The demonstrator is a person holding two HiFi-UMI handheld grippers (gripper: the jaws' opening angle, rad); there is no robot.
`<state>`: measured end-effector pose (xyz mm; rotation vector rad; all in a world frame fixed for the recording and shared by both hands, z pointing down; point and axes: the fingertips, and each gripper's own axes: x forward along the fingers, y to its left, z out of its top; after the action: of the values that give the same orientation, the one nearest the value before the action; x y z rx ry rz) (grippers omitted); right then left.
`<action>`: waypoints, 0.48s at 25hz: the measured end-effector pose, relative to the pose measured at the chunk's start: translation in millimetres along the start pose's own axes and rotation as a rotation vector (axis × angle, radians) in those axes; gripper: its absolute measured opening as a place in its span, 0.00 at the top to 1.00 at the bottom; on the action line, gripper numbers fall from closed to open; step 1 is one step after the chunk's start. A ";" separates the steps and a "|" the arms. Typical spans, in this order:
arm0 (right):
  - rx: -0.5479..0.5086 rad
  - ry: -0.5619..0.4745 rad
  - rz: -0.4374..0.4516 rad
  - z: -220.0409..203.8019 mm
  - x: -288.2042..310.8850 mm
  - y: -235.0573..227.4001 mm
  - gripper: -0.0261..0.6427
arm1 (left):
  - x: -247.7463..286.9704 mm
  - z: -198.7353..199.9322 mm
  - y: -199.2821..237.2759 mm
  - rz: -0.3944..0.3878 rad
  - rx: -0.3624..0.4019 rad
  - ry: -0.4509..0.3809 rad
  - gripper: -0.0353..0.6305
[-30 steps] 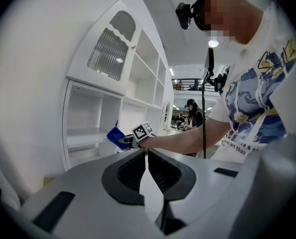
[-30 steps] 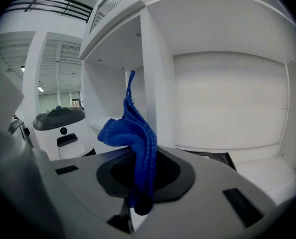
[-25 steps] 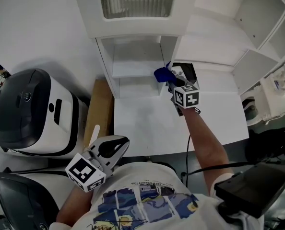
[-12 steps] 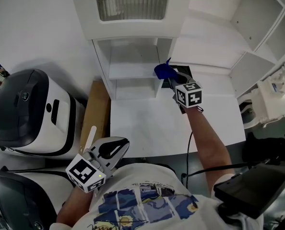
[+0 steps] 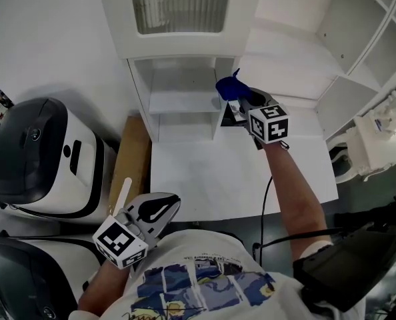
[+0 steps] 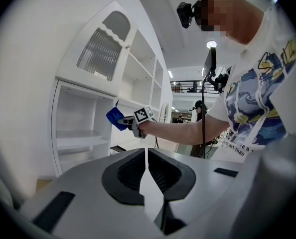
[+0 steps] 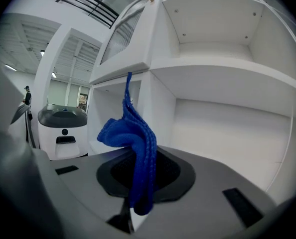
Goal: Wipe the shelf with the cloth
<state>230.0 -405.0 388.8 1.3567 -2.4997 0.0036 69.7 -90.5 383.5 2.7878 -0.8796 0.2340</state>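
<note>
A blue cloth (image 5: 227, 87) is bunched in my right gripper (image 5: 238, 100), which is shut on it and held in the air beside the right post of the white cabinet's open bay. The bay's shelf (image 5: 182, 102) lies just left of the cloth. In the right gripper view the cloth (image 7: 134, 146) stands up between the jaws, with the bay (image 7: 108, 128) to its left. My left gripper (image 5: 173, 200) hangs low by my body, shut and empty. In the left gripper view its jaws meet (image 6: 147, 159), and the cloth (image 6: 115, 118) shows far ahead.
The white tabletop (image 5: 231, 175) spreads below the right arm. A black-and-white machine (image 5: 45, 155) and a brown board (image 5: 137, 149) sit at the left. Open white shelves (image 5: 358, 59) stand at the right. A dark object (image 5: 229, 117) lies under the right gripper.
My right gripper has carried the cloth a little up and farther from me, alongside the bay's right post. The left gripper has stayed put.
</note>
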 end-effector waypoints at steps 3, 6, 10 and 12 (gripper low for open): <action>-0.024 -0.018 -0.003 15.0 -2.4 -3.0 0.86 | -1.0 0.1 -1.8 0.002 0.003 0.002 0.90; -0.040 -0.044 -0.013 32.0 -6.1 -7.9 0.86 | -3.1 0.6 -2.7 0.007 0.003 0.000 0.90; -0.082 -0.092 -0.047 59.5 -14.1 -16.1 0.86 | -6.7 0.4 -3.3 0.012 0.004 -0.002 0.90; -0.112 -0.118 -0.071 73.9 -19.9 -19.0 0.86 | -8.5 -0.2 -4.1 0.012 0.004 -0.003 0.90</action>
<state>236.9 -409.7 310.3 1.4364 -2.5030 -0.2349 65.2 -82.6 381.3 2.7879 -0.8973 0.2335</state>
